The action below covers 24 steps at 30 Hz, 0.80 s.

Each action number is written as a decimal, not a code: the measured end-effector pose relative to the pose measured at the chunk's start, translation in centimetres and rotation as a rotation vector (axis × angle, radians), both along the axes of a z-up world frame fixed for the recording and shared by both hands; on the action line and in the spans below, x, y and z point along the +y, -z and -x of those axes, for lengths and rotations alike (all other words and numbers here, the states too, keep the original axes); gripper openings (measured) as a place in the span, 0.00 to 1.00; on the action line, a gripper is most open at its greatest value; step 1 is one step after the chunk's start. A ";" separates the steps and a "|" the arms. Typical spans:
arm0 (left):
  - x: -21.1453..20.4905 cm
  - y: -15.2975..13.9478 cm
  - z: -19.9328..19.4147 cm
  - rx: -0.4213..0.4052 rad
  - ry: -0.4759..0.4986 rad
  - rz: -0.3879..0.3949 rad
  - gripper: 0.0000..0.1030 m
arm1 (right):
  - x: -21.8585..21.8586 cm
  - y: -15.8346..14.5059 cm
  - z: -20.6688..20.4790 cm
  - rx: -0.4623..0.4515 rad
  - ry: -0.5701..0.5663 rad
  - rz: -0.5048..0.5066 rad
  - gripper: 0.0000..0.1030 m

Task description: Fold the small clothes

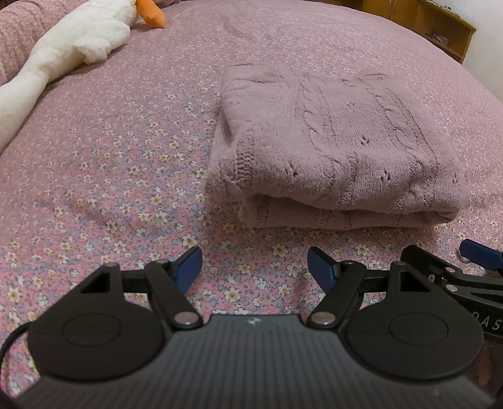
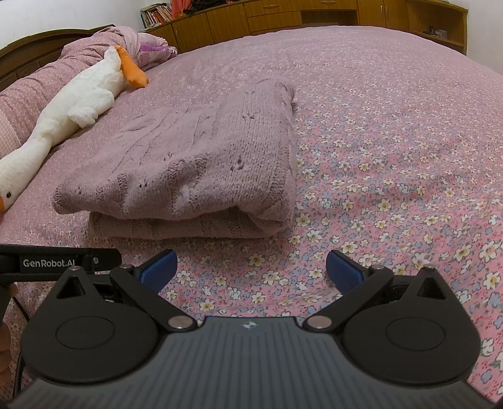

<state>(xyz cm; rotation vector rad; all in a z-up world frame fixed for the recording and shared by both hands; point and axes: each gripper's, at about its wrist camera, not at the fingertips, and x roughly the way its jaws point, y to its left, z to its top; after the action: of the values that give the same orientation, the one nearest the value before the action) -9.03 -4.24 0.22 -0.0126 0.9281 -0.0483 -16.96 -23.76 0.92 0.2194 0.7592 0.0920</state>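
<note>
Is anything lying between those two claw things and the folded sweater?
Nothing visible. Only bare floral pink bedsheet separates the folded mauve knitted sweater from the left gripper and right gripper, both with open jaws.

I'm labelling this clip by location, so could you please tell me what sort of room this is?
Almost certainly a bedroom: the folded knit sweater lies on a bed with a pink floral sheet, a plush goose lies by the pillows, and wooden cabinets line the far wall.

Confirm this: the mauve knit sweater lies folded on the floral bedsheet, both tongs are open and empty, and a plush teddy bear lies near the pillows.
Not a teddy bear: the right wrist view shows a white plush goose with an orange beak. The rest holds: sweater folded on the bedsheet, left tongs and right tongs open and empty.
</note>
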 end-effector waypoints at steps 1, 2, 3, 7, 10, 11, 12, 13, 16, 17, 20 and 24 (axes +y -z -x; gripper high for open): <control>0.0 0.0 0.0 0.000 0.001 0.000 0.73 | 0.0 0.0 0.0 0.000 0.000 0.000 1.00; 0.0 0.0 0.0 0.000 0.001 0.000 0.73 | 0.0 0.0 0.0 0.001 0.000 0.000 1.00; 0.0 0.0 0.0 0.000 0.001 0.000 0.73 | 0.0 0.0 0.0 0.000 0.000 0.000 1.00; 0.0 0.0 0.1 0.000 0.001 0.000 0.73 | 0.0 0.0 0.0 0.001 0.000 0.000 1.00; 0.0 0.0 0.1 0.001 0.003 -0.002 0.73 | 0.0 0.0 0.0 0.001 0.000 0.000 1.00; 0.0 0.0 0.1 0.002 0.003 -0.003 0.73 | 0.0 0.0 0.0 0.001 0.000 0.000 1.00; 0.0 0.0 0.1 0.003 0.003 -0.003 0.73 | 0.0 0.0 -0.1 0.001 0.000 0.000 1.00; 0.0 0.0 0.1 0.004 0.003 -0.002 0.73 | 0.0 0.0 -0.1 0.001 0.000 0.000 1.00; 0.0 0.1 0.0 0.005 0.001 -0.003 0.73 | 0.0 0.0 -0.1 0.001 0.000 0.000 1.00; 0.0 0.1 0.0 0.005 0.001 -0.002 0.73 | 0.0 0.0 0.0 0.001 0.000 0.000 1.00; 0.0 0.1 0.1 0.004 0.001 -0.003 0.73 | 0.0 0.0 0.0 0.001 0.000 0.000 1.00; -0.1 0.1 0.1 0.002 0.007 -0.003 0.73 | 0.0 0.0 -0.1 0.001 0.000 0.000 1.00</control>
<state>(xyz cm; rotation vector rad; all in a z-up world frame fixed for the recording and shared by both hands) -9.15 -4.35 0.13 -0.0064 0.9304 -0.0535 -16.85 -23.78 0.96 0.2196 0.7606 0.0916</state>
